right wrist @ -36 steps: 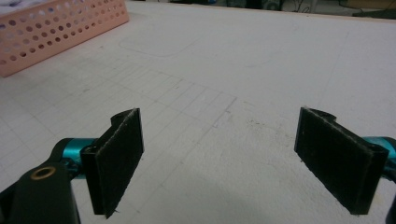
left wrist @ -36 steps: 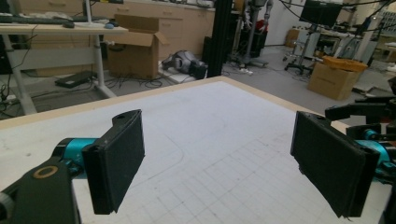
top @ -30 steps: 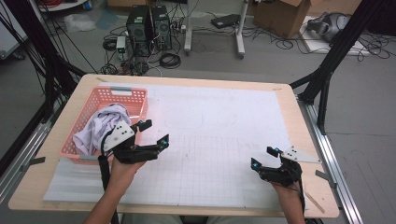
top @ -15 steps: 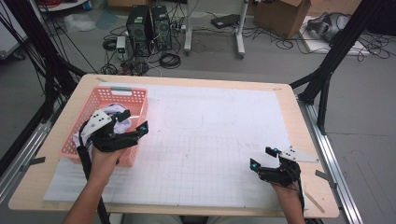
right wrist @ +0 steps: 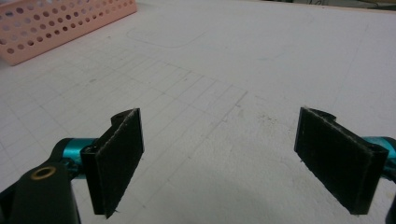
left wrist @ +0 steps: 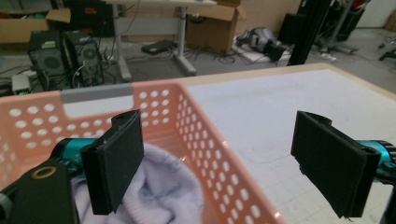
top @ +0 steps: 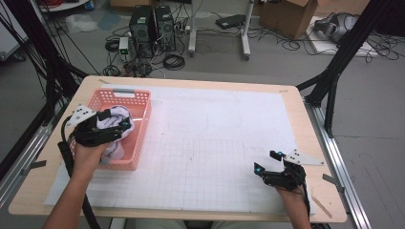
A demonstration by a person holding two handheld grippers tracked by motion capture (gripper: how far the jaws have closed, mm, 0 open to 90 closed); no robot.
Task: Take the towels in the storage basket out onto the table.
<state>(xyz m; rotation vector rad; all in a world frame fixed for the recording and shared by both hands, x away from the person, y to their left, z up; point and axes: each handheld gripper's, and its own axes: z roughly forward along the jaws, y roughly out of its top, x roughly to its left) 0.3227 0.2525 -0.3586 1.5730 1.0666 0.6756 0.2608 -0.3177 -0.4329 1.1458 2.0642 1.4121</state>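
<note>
Hovering over the pink basket [top: 138,125] at nine o'clock on the table [top: 296,109], the left gripper [top: 112,129] has its jaws spread wide, one inside the wall and one outside, seemingly to reach the pale cloth [left wrist: 163,191] bundled inside. Toward four o'clock, the right gripper [top: 267,161] rests on the white mat [right wrist: 224,60], jaws apart and empty, likely waiting its turn.

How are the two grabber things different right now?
The left gripper is over the pink basket, above the pale cloth lying inside; the right gripper is near the table's right front corner, over the bare white gridded mat. The left gripper has cloth below its jaws; the right gripper has none. Both have their black jaws spread wide open and hold nothing.
</note>
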